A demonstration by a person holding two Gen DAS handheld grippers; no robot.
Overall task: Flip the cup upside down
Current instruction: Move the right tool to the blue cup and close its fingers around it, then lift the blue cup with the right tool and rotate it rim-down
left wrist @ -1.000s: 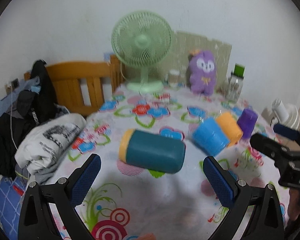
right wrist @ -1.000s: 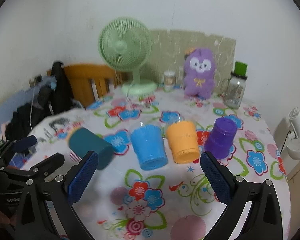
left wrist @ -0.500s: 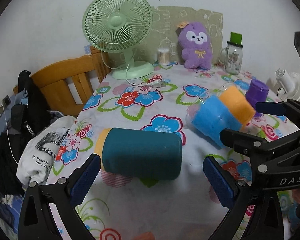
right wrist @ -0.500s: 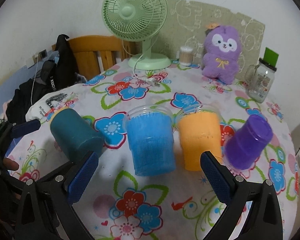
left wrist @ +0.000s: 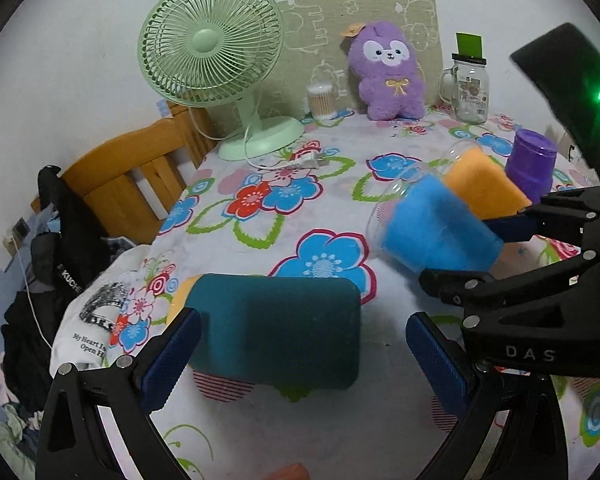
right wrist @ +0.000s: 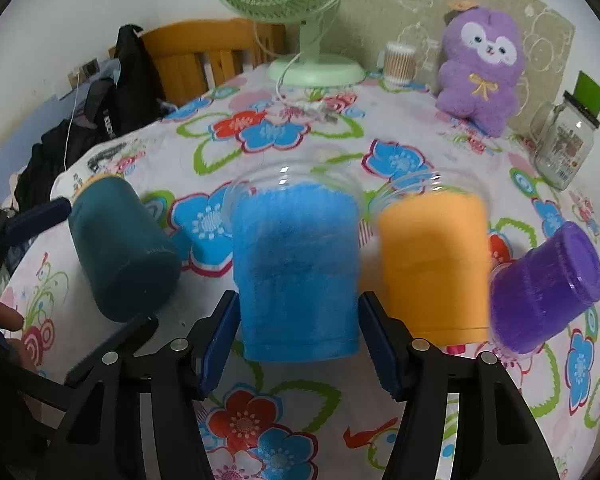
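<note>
A dark teal cup (left wrist: 276, 326) lies on its side on the flowered tablecloth (left wrist: 260, 216); it also shows in the right wrist view (right wrist: 120, 254). My left gripper (left wrist: 300, 354) is open, its fingers either side of the teal cup. A blue cup (right wrist: 296, 272) lies on its side with its clear rim pointing away. My right gripper (right wrist: 298, 344) is shut on the blue cup near its base. The blue cup (left wrist: 436, 232) and my right gripper show at right in the left wrist view. An orange cup (right wrist: 434, 264) and a purple cup (right wrist: 548, 292) lie to the right.
A green fan (left wrist: 216, 52), a cotton swab jar (left wrist: 320, 98), a purple plush toy (left wrist: 388, 72) and a glass jar (left wrist: 466, 90) stand at the table's back. A wooden chair (left wrist: 132, 184) with dark clothes (left wrist: 60, 232) is at left.
Both grippers moved forward and down to the cups. The right gripper closed on the blue cup. The left gripper's fingers now flank the teal cup.
</note>
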